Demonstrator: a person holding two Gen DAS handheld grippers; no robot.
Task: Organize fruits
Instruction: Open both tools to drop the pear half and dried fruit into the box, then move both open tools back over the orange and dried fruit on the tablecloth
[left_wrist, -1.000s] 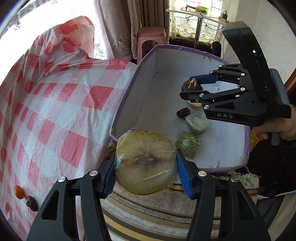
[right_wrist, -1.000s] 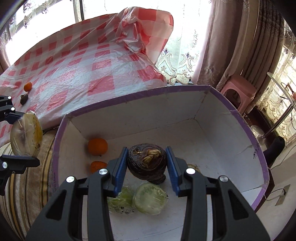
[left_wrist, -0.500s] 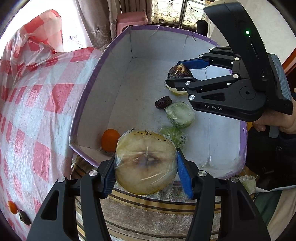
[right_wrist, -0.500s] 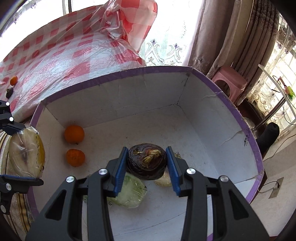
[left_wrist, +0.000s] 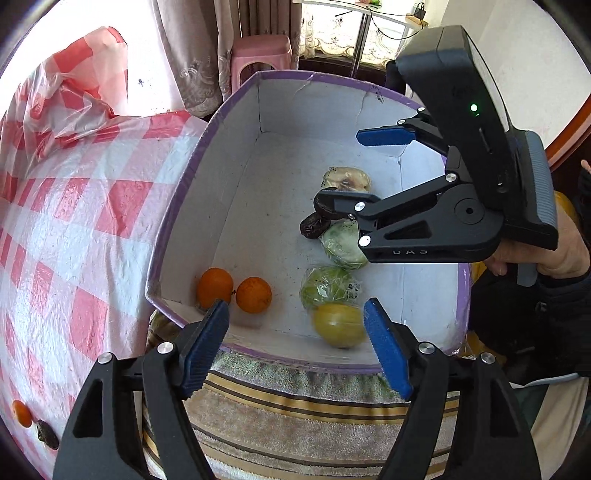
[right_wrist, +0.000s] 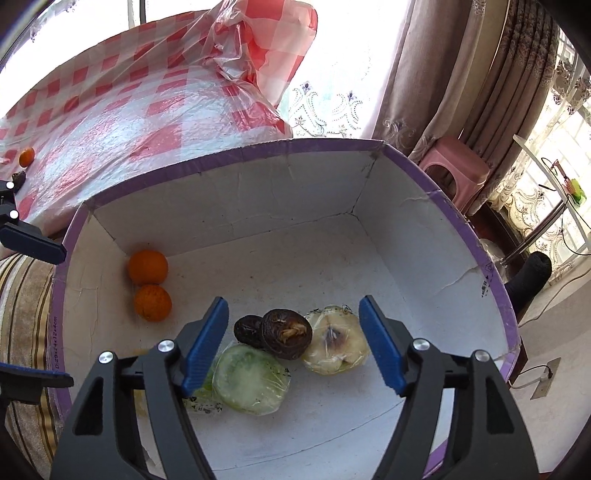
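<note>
A white box with a purple rim (left_wrist: 184, 173) (right_wrist: 258, 146) holds the fruit. My left gripper (left_wrist: 297, 341) hangs over its near edge, jaws opening, nothing between the pads. Below it a blurred yellow wrapped fruit (left_wrist: 339, 325) lies in the box beside a green wrapped fruit (left_wrist: 328, 288). My right gripper (right_wrist: 293, 341) (left_wrist: 347, 170) is over the box, jaws opening and empty. Under it sits a dark brown round fruit (right_wrist: 286, 334) against a small dark fruit (right_wrist: 248, 330), a pale wrapped fruit (right_wrist: 336, 345) and a pale green wrapped fruit (right_wrist: 249, 380). Two oranges (right_wrist: 148, 267) (right_wrist: 152, 302) rest by the left wall.
A red-and-white checked plastic cloth (left_wrist: 74, 221) covers the table left of the box, with a small orange (left_wrist: 21, 413) and a dark fruit (left_wrist: 46, 434) on it. A striped towel (left_wrist: 295, 424) lies under the box. A pink stool (right_wrist: 456, 173) and curtains stand behind. A hand (left_wrist: 543, 254) grips the right gripper.
Both grippers have opened. The yellow wrapped fruit left the left gripper and dropped into the box. The dark brown fruit left the right gripper and now sits among the wrapped fruits.
</note>
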